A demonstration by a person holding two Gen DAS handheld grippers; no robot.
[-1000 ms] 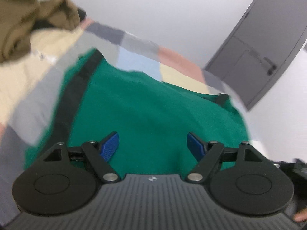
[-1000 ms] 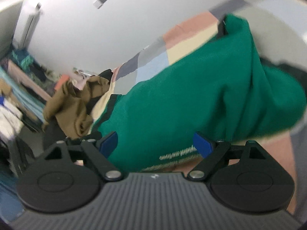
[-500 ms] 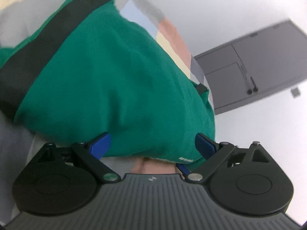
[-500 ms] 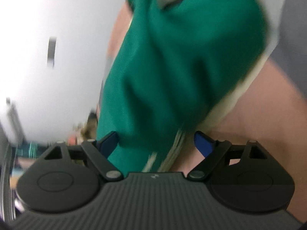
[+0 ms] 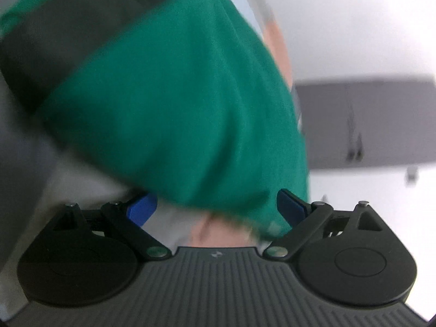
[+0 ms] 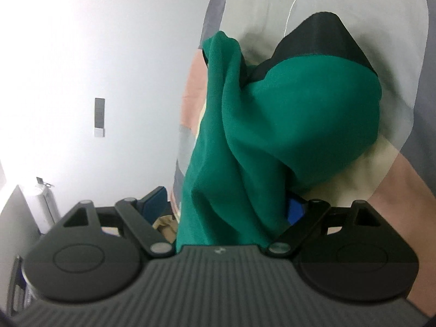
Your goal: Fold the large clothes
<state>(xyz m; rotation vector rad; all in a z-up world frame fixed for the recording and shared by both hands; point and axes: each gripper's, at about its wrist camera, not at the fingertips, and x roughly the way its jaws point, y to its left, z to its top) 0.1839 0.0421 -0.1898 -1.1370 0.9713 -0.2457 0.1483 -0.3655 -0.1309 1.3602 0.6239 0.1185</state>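
Observation:
A green garment (image 5: pixel 177 109) with a black band (image 5: pixel 54 41) lies bunched on a patchwork bedspread (image 5: pixel 32 177); the left wrist view is blurred. My left gripper (image 5: pixel 216 208) stands open just at the garment's near hem, its blue pads wide apart and pressing nothing. In the right wrist view the green garment (image 6: pixel 299 122) is rumpled, with its black band (image 6: pixel 321 35) at the far end. A fold of it runs down between the jaws of my right gripper (image 6: pixel 223 207), which is open. The cloth lies against the right-hand pad and hides part of it.
A grey door (image 5: pixel 368 122) stands in the white wall past the bed's edge. The bedspread (image 6: pixel 272 8) shows cream, pink and grey patches. A wall panel (image 6: pixel 99 117) is at the left, and some tan cloth (image 6: pixel 163 223) lies low behind the gripper.
Both views have rolled and both grippers have sunk toward the garment's near edge. The left jaws have widened. A fold of green cloth now lies between the right jaws.

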